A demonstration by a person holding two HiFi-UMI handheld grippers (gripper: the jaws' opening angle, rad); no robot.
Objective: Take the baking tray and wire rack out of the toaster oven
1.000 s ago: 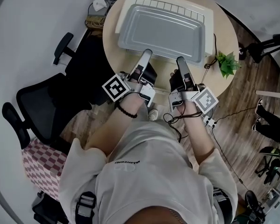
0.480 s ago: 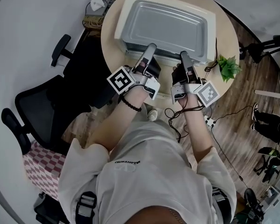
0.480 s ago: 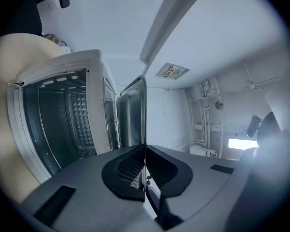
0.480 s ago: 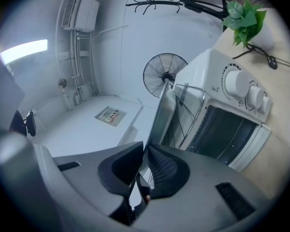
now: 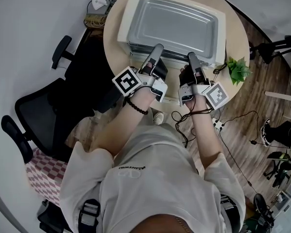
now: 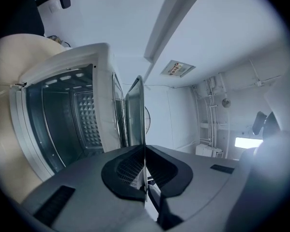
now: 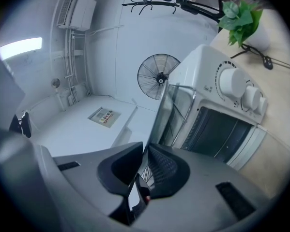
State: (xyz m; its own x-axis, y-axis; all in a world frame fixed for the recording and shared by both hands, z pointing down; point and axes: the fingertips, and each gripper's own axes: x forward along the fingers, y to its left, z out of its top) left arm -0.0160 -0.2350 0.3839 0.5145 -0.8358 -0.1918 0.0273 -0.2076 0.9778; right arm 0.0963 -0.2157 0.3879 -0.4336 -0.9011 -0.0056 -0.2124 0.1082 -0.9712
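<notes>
Toaster oven [image 5: 124, 27] sits mid round table [image 5: 113, 52], baking tray [image 5: 174, 25] over its top. Left gripper [image 5: 157, 48] and right gripper [image 5: 191, 57] are side by side at the tray's near rim. Plant [image 5: 236, 67] at table's right edge; office chair [image 5: 38, 108] left of table.

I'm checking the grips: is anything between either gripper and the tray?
Nothing visible. The left gripper and the right gripper are each shut on the near rim of the tray, which hangs over the oven.
</notes>
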